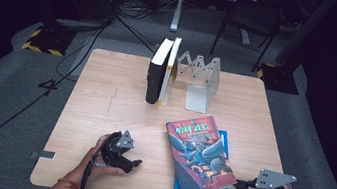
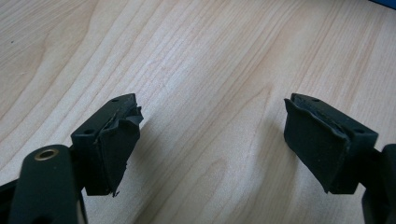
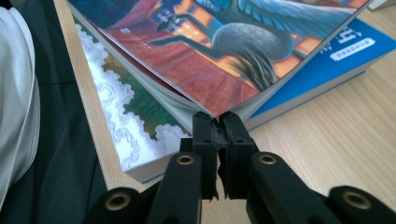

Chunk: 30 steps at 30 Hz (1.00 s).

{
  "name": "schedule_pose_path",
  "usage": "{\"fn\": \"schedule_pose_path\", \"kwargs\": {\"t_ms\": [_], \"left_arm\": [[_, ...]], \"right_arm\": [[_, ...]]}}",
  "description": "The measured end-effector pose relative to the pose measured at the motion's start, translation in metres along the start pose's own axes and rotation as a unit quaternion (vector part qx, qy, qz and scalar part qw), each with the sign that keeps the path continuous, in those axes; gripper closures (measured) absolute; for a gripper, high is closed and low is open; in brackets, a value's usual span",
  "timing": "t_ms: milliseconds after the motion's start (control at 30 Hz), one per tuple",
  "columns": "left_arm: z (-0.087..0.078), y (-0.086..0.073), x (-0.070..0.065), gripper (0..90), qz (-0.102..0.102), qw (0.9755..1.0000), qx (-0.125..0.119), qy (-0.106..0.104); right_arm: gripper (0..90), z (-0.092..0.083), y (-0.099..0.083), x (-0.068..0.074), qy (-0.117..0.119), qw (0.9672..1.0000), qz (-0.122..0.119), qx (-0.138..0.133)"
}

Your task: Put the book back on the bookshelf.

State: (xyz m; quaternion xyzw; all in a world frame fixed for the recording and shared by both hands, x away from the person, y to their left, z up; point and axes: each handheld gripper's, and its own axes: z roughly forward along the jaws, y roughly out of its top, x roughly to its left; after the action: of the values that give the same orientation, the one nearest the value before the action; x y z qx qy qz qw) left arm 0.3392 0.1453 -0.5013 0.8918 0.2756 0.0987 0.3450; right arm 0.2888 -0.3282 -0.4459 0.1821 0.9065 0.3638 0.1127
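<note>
The step in hand looks like lifting the top book off a small stack so it can join the upright books (image 1: 162,71) held by the metal bookend (image 1: 202,82) near the far edge of the desk (image 1: 101,89). The illustrated book (image 1: 200,155) lies askew on a blue book (image 1: 224,139) and a third one with a white-patterned cover (image 3: 135,126), near the desk's near right corner.

The right gripper (image 1: 244,185) sits at the near right edge, its jaws pressed together right at the illustrated book's near corner. In the right gripper view that corner hangs just above and beyond the jaw tips; whether a sliver of cover is pinched between them is hard to tell, but they look closed on nothing.

The left gripper (image 1: 137,162) rests low over bare desk toward the near left, well apart from the stack, jaws standing wide with only wood grain between them.

The next move likely calls for prying that corner up, then bringing the left jaws across to take the book's edge.
</note>
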Motion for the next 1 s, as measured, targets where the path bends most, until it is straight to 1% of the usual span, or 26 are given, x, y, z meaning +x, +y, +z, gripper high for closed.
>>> {"fn": "schedule_pose_path", "kwargs": {"t_ms": [67,100,133,167,200,233,267,300,333,367,400,433,467,500,567,600,633,667,733,767,833,933,967,1000], "left_arm": [[0.0,0.001,-0.001,18.1,-0.002,1.0,0.001,0.003],[0.001,0.001,-0.001,18.0,-0.005,1.0,0.001,0.002],[0.001,0.001,-0.001,18.0,-0.006,1.0,0.001,0.003],[0.001,0.002,-0.002,18.0,-0.006,1.0,0.002,0.003],[0.001,0.002,-0.002,18.0,-0.006,1.0,0.002,0.003],[0.001,0.002,-0.002,18.0,-0.005,1.0,0.002,0.003],[0.001,0.002,-0.002,18.0,-0.005,1.0,0.002,0.003],[0.002,0.002,-0.001,18.0,-0.003,1.0,0.002,0.002],[0.002,0.002,-0.001,18.0,-0.003,1.0,0.002,0.002],[0.002,0.002,-0.001,18.0,-0.003,1.0,0.001,0.001],[0.002,0.002,-0.002,18.0,-0.003,1.0,0.0,0.001],[0.002,0.003,-0.002,18.0,-0.003,1.0,0.0,0.001],[0.003,0.003,-0.002,18.0,-0.002,1.0,0.0,0.0],[0.003,0.004,-0.003,18.0,-0.002,1.0,0.001,0.001],[0.004,0.005,-0.003,18.0,0.0,1.0,0.001,-0.001],[0.004,0.005,-0.003,18.1,0.0,1.0,0.001,-0.001],[0.006,0.007,-0.004,18.1,-0.001,1.0,0.0,0.001],[0.009,0.009,-0.004,17.7,-0.001,1.0,0.0,0.002],[0.016,0.016,-0.006,17.3,-0.002,1.0,-0.004,0.0],[0.019,0.02,-0.006,17.4,0.0,1.0,-0.004,0.0],[0.025,0.027,-0.006,17.6,-0.001,1.0,-0.005,0.002],[0.036,0.038,-0.003,18.0,-0.005,1.0,-0.007,0.004],[0.039,0.041,-0.002,18.0,-0.007,0.9999,-0.008,0.004],[0.041,0.044,-0.001,18.2,-0.008,0.9999,-0.01,0.005]], "right_arm": [[78.5,0.001,0.002,0.0,0.009,0.9999,0.004,-0.008],[75.9,0.002,0.002,0.0,0.012,0.9999,0.003,-0.008],[70.3,0.002,0.003,0.001,0.015,0.9998,0.002,-0.009],[62.3,0.003,0.003,0.0,0.018,0.9997,0.007,-0.013],[62.3,0.003,0.003,0.0,0.018,0.9997,0.007,-0.013],[51.4,0.005,0.005,0.0,0.031,0.9991,0.022,-0.017],[46.2,0.006,0.005,0.001,0.039,0.9989,0.022,-0.017],[42.1,0.007,0.006,0.002,0.043,0.9985,0.028,-0.02],[39.5,0.007,0.007,0.002,0.052,0.9977,0.035,-0.027],[39.5,0.007,0.007,0.002,0.052,0.9977,0.035,-0.027],[39.2,0.008,0.007,0.001,0.057,0.9968,0.045,-0.034],[38.2,0.008,0.008,0.0,0.062,0.9957,0.055,-0.042],[38.2,0.008,0.008,-0.002,0.069,0.9937,0.072,-0.052],[38.2,0.009,0.008,-0.003,0.071,0.9924,0.085,-0.054],[38.2,0.01,0.009,-0.005,0.073,0.9905,0.099,-0.062],[38.2,0.01,0.009,-0.005,0.073,0.9905,0.099,-0.062],[38.2,0.009,0.009,-0.006,0.072,0.989,0.111,-0.066],[37.8,0.009,0.008,-0.008,0.066,0.988,0.121,-0.07],[37.8,0.009,0.007,-0.01,0.071,0.9859,0.133,-0.073],[37.9,0.01,0.007,-0.01,0.072,0.9858,0.136,-0.069],[38.3,0.011,0.009,-0.01,0.073,0.9872,0.129,-0.059],[38.8,0.012,0.007,-0.013,0.08,0.9869,0.132,-0.047],[38.8,0.013,0.006,-0.014,0.076,0.9882,0.129,-0.033],[39.1,0.015,0.006,-0.013,0.07,0.99,0.121,-0.021]]}}
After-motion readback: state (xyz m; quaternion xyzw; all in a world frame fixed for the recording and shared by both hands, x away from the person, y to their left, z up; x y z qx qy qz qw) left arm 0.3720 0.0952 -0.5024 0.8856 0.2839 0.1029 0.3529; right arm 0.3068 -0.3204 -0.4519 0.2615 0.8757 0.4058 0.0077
